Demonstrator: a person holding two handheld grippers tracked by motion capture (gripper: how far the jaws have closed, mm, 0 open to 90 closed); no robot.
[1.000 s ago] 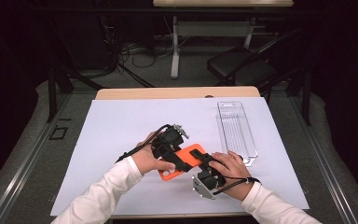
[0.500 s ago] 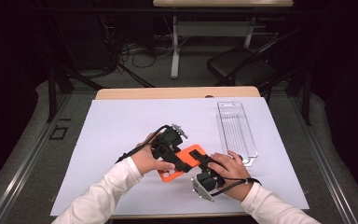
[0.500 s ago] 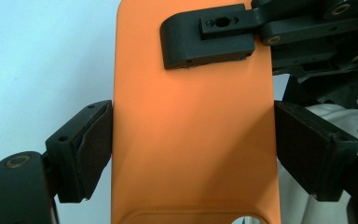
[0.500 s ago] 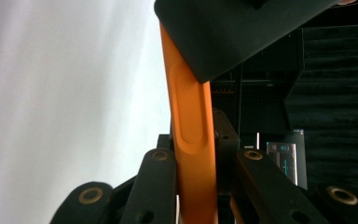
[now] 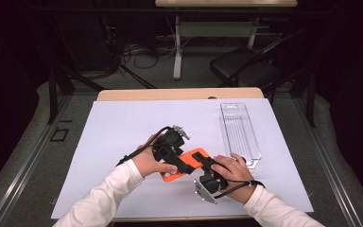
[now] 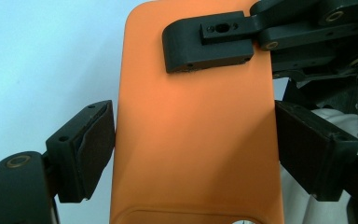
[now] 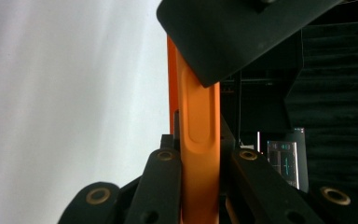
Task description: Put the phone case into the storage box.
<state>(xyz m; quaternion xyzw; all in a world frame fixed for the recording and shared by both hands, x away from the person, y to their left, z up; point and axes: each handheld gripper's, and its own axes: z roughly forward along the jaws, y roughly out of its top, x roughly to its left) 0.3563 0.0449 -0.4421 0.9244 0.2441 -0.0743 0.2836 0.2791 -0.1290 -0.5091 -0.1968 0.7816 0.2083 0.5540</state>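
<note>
An orange phone case (image 5: 194,155) is held just above the white sheet, near the table's front. My left gripper (image 5: 183,163) comes in from the left. In the left gripper view its pads (image 6: 98,140) press the case (image 6: 191,140) on both long edges, so it is shut on it. My right gripper (image 5: 204,163) comes in from the right and is shut on the case's end. One of its fingers (image 6: 207,44) lies flat on the case's back. In the right gripper view the case (image 7: 198,112) stands edge-on, squeezed between the right gripper's (image 7: 199,161) jaws.
A clear plastic tray (image 5: 238,132) lies lengthwise at the right of the white sheet (image 5: 123,127), close to my right hand. The wooden table edge (image 5: 179,93) runs along the back. Beyond it are a dark chair (image 5: 246,71) and floor cables.
</note>
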